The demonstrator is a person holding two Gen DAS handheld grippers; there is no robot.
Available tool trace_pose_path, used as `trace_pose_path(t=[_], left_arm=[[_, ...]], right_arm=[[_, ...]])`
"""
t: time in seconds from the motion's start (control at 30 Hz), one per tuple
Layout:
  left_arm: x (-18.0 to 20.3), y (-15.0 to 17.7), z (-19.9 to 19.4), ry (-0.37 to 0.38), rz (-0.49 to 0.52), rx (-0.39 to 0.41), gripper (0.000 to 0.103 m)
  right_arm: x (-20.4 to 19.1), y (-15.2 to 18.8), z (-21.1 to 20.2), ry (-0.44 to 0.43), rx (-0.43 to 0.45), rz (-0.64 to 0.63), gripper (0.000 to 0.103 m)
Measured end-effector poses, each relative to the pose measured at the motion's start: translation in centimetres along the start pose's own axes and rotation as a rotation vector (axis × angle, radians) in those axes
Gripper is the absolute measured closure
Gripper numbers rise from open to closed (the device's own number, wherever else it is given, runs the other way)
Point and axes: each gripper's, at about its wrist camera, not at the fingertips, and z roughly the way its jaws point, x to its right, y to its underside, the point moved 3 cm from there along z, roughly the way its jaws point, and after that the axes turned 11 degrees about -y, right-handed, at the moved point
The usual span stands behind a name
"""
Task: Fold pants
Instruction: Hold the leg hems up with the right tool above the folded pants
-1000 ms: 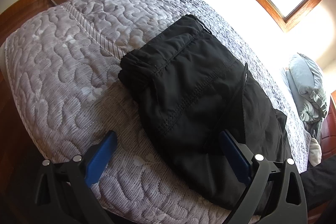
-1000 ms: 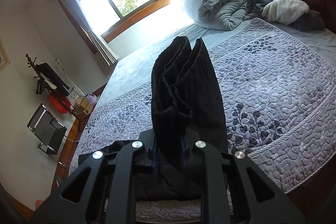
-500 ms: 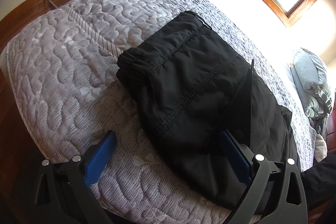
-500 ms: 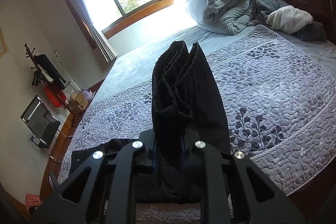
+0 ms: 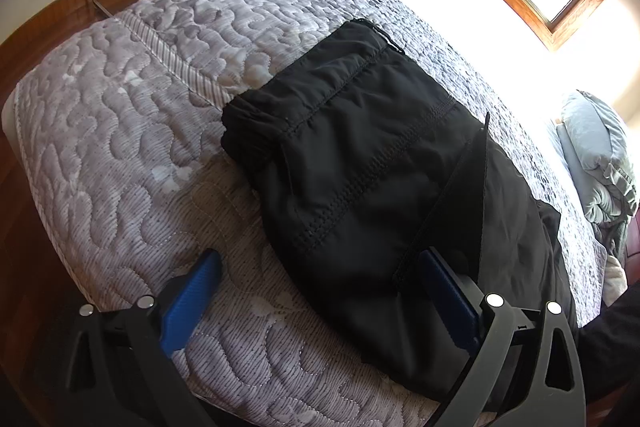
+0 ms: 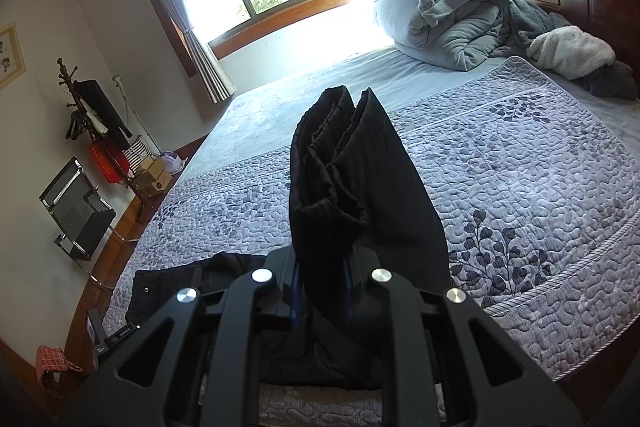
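Bed (image 5: 120, 147) with a grey quilted cover carries the job; black pants (image 5: 360, 167) lie near its foot corner, already folded into a thick block, waistband end toward the far side in the left wrist view. Step in hand, by my read: the last fold, bringing the lifted end over the block. Right tongs (image 6: 322, 267) are nearly closed, pinching a bunched end of the pants (image 6: 348, 179), which stands up from the jaws in the right wrist view; the rest of the fabric trails on the quilt below. Left tongs (image 5: 316, 287) are wide open, holding nothing: one blue finger over bare quilt, the other at or on the near edge of the block, contact unclear. Next move likely calls for carrying the pinched end across and lowering it flat on the block, edges lined up, the left tongs pinning the stack so it doesn't slide, then releasing.
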Motion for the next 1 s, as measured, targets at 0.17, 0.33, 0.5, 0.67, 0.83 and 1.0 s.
trace_pose_path(t=[0.17,0.33,0.5,0.67,0.83,1.0], left_arm=[[-0.2,0.0,0.0,0.012,-0.004,0.001,0.004],[-0.6,0.1,-0.3,0.026,-0.010,0.005,0.004],[-0.9,0.3,-0.7,0.034,-0.012,0.006,0.004],[-1.1,0.5,-0.9,0.043,-0.017,0.008,0.004],[-1.1,0.6,-1.0,0.041,-0.017,0.009,0.004],[-1.2,0.7,-1.2,0.044,-0.021,0.013,0.004]], right_arm=[[-0.8,0.5,1.3,-0.001,-0.039,-0.024,0.088],[-1.9,1.0,2.7,0.002,-0.072,-0.051,0.088],[-2.8,1.4,3.6,0.008,-0.098,-0.071,0.088],[-3.5,2.0,4.4,0.017,-0.125,-0.093,0.088],[-4.0,2.5,5.4,0.032,-0.154,-0.115,0.088],[-5.0,3.5,6.8,0.063,-0.188,-0.175,0.088]])
